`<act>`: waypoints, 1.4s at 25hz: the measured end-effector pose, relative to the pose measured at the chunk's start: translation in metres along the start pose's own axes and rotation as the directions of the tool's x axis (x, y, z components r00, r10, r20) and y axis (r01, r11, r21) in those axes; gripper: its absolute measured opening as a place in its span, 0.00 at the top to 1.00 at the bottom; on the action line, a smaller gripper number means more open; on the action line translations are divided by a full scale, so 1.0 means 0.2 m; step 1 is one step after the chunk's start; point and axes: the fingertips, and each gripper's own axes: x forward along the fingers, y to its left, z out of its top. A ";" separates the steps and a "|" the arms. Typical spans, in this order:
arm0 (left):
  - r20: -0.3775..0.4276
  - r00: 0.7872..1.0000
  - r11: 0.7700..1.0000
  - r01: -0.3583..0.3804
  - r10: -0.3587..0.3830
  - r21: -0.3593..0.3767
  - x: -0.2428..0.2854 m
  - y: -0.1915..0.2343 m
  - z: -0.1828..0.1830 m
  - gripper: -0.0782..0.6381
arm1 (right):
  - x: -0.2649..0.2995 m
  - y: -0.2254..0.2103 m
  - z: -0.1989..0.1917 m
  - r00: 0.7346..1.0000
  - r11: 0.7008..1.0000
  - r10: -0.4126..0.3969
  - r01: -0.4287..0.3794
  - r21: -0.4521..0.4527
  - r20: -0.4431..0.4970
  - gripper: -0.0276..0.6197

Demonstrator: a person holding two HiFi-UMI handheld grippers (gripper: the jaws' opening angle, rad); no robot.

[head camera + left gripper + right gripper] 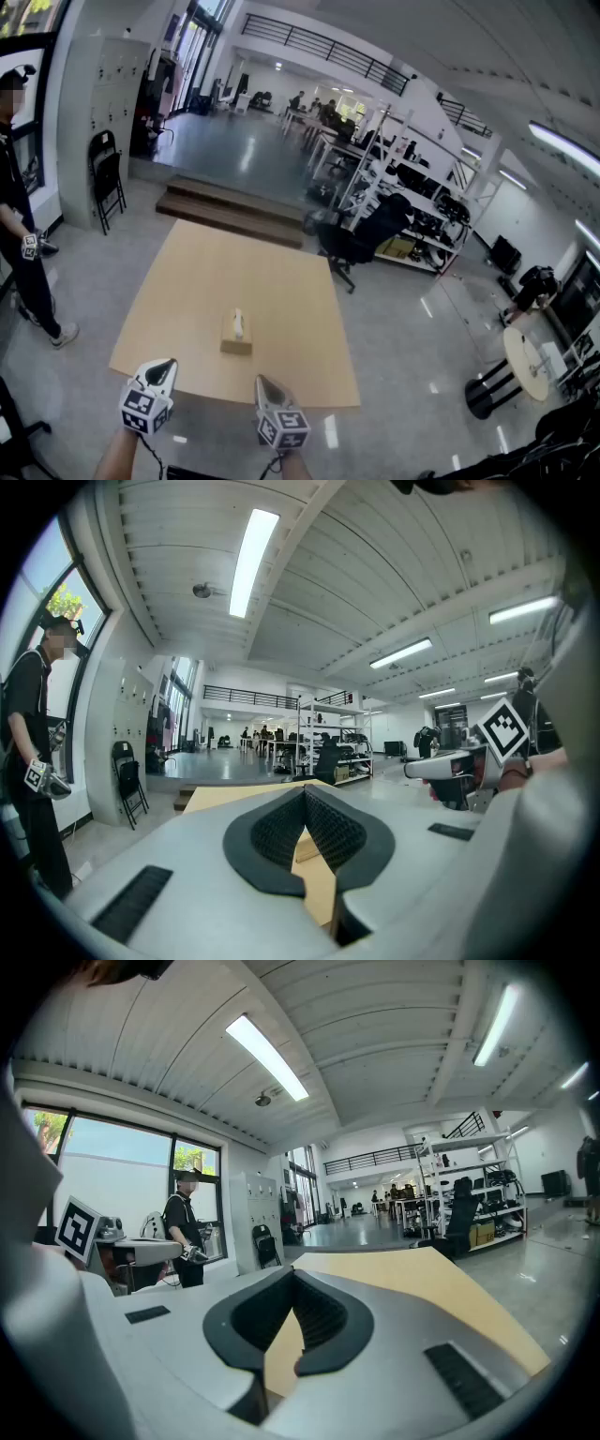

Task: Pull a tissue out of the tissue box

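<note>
A tan tissue box (pixel 236 335) stands near the middle of the light wooden table (pixel 291 291), with a white tissue (pixel 238 322) sticking up from its top slot. My left gripper (pixel 165 364) hovers over the table's near edge, left of the box, shut and holding nothing. Just right of the box line, my right gripper (pixel 260 381) is also shut and holds nothing. In the left gripper view the jaws (pixel 305 791) meet at the tips, and a bit of the box (pixel 305 848) shows below them. The right gripper view has its closed jaws (pixel 292 1272) over the table (pixel 412 1279).
A person (pixel 19 216) stands at the far left, holding another gripper. Folding chairs (pixel 106 178) lean by the lockers. Low steps (pixel 234 211) and an office chair (pixel 361 239) lie beyond the table. To the right is a small round table (pixel 530 361).
</note>
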 end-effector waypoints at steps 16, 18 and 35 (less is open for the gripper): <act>0.001 1.000 1.000 -0.005 0.005 -0.002 0.01 0.01 0.02 0.88 | 0.00 -0.01 0.01 1.000 1.000 -0.013 0.013 0.025 0.002 0.94; 0.004 1.000 1.000 -0.004 0.004 0.000 0.01 0.00 0.03 0.88 | 0.00 -0.01 0.02 1.000 1.000 -0.012 0.012 0.023 0.004 0.94; 0.017 0.999 0.999 0.042 -0.042 -0.004 -0.03 0.07 0.03 0.88 | 0.00 0.09 0.02 0.998 0.998 -0.055 0.055 0.006 0.012 0.94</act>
